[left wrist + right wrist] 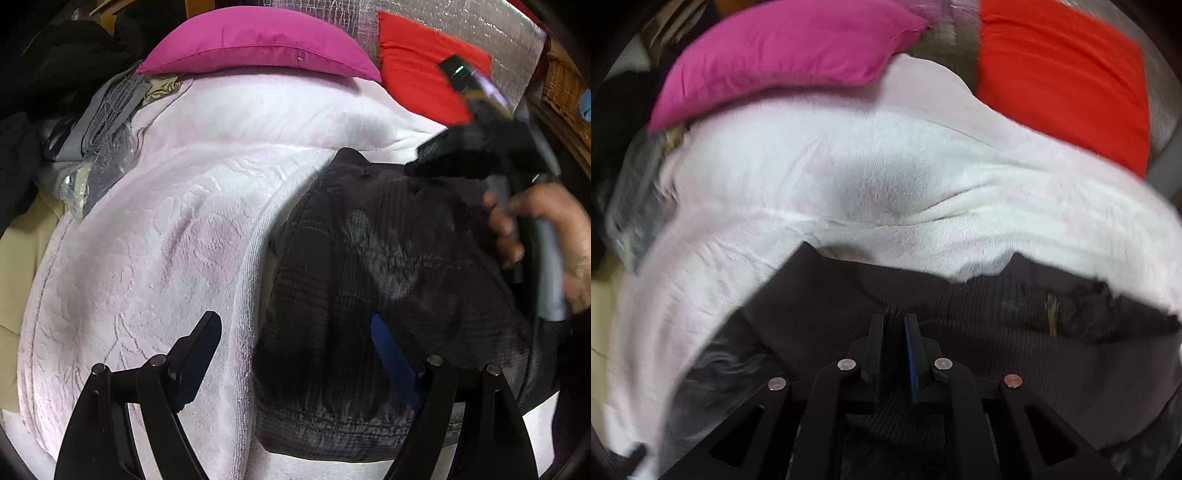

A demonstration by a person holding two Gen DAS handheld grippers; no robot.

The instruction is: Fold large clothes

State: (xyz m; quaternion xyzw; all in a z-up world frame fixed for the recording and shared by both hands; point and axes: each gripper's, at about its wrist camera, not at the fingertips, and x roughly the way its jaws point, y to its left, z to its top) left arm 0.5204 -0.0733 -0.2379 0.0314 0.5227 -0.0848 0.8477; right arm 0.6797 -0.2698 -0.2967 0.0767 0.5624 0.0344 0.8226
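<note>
A dark grey ribbed garment point(369, 258) lies spread on a pale pink-white blanket point(166, 240). My left gripper point(293, 325) hangs open above the garment's near left edge; one finger is over the blanket, the other over the dark cloth, and nothing is between them. My right gripper point(480, 155), held by a hand point(546, 236), sits at the garment's far right corner. In the right wrist view the right gripper point(894, 317) is shut on a pinched ridge of the dark garment point(997, 314) near its far edge, with the blanket point(849, 166) beyond.
A magenta cushion point(258, 44) and a red cushion point(424, 66) lean at the back against a silver foil sheet point(480, 26). Grey folded cloths and plastic bags point(107, 114) pile up at the left. A wicker basket point(565, 85) stands at the far right.
</note>
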